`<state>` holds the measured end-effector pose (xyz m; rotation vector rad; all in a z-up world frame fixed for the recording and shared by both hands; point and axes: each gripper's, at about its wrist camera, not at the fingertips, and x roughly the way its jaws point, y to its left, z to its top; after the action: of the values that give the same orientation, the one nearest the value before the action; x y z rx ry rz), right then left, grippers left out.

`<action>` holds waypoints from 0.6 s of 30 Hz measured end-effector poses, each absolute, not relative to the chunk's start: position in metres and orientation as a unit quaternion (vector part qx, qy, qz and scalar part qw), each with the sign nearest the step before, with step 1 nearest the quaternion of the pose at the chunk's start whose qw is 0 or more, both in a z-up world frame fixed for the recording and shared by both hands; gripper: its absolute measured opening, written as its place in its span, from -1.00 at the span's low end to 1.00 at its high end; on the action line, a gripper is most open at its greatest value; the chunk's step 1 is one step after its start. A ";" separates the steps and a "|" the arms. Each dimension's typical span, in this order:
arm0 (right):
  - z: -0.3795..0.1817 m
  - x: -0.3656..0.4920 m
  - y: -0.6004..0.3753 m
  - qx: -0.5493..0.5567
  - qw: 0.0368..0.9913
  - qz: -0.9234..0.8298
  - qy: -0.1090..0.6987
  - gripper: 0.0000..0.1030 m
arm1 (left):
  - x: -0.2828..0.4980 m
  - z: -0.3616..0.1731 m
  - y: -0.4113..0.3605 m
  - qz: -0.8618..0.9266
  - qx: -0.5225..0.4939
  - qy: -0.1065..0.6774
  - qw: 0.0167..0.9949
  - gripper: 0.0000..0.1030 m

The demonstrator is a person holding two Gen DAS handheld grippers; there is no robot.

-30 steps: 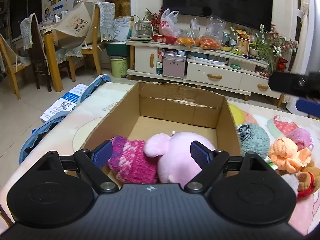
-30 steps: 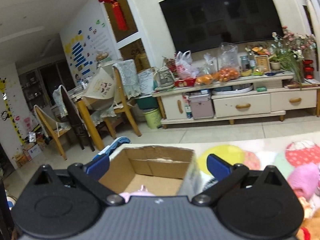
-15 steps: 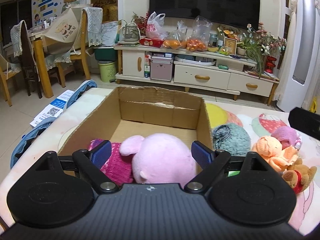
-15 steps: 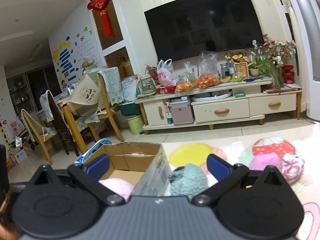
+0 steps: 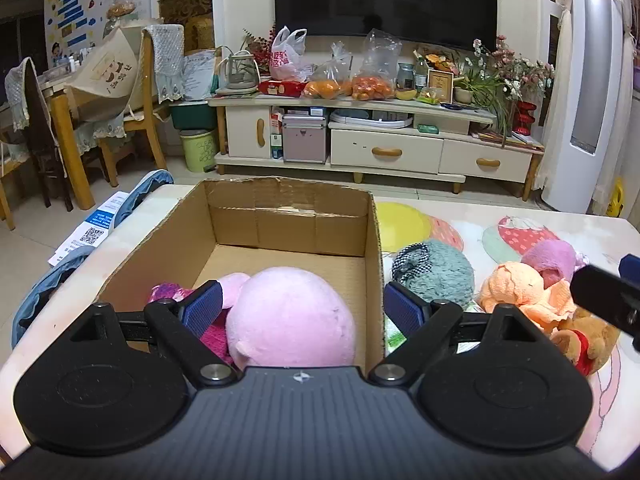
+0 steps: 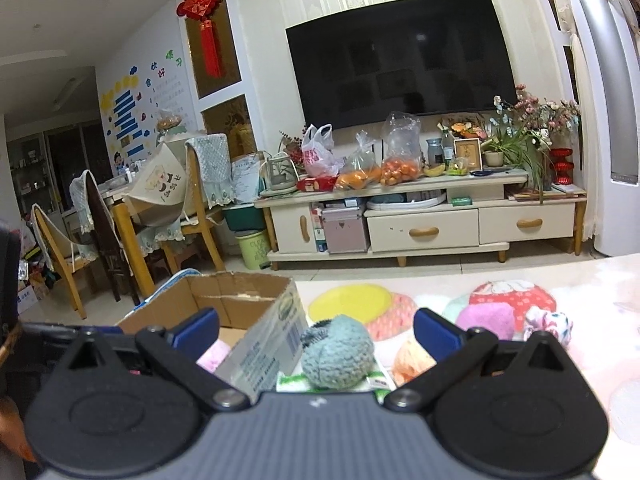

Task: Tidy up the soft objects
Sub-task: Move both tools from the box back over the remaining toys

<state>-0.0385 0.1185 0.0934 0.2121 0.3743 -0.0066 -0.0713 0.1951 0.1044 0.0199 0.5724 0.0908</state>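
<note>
Currently mid-sort: cardboard box (image 5: 372, 240) serves as landmark. Inside it, against the near wall, a pink plush (image 5: 290, 318) and a magenta knitted piece (image 5: 212, 334) just left of the plush, touching it. Far half of the box floor is bare.

Left gripper (image 5: 302, 306) hovers over the near end of the box, fingers spread wide, nothing between them; the pink plush lies below and between the tips, apparently let go (judgement, not seen).

Right gripper (image 6: 316, 330) sits to the right of the box, jaws apart and empty, with the box's right wall (image 6: 264, 344) and a teal knitted ball (image 6: 338, 354) framed between its tips. The ball rests just outside that wall.

Further right of the box: an orange plush (image 5: 520, 286), a purple plush (image 5: 554, 256) behind it, a brown bear (image 5: 586, 338) nearer the camera, all bunched together.

Step in hand, as I read it: between placements, picking the next item. Next move likely calls for the right gripper to drop onto the teal ball, close around its middle, lift clear of the wall and carry it left into the bare far half.
</note>
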 end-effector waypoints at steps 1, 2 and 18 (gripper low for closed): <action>0.092 -0.040 0.117 0.105 0.977 -0.005 0.187 0.99 | -0.070 0.104 0.195 0.043 0.011 0.282 0.958 1.00; 0.091 -0.041 0.115 0.105 0.976 -0.006 0.188 0.99 | -0.069 0.104 0.196 0.041 0.012 0.282 0.958 1.00; 0.079 -0.063 0.087 0.115 0.976 -0.027 0.181 0.99 | -0.064 0.100 0.193 0.009 0.045 0.280 0.959 1.00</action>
<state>-0.0630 0.0871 0.0786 0.2327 0.3640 -0.0547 -0.0637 0.1931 0.1001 0.0918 0.5677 0.0192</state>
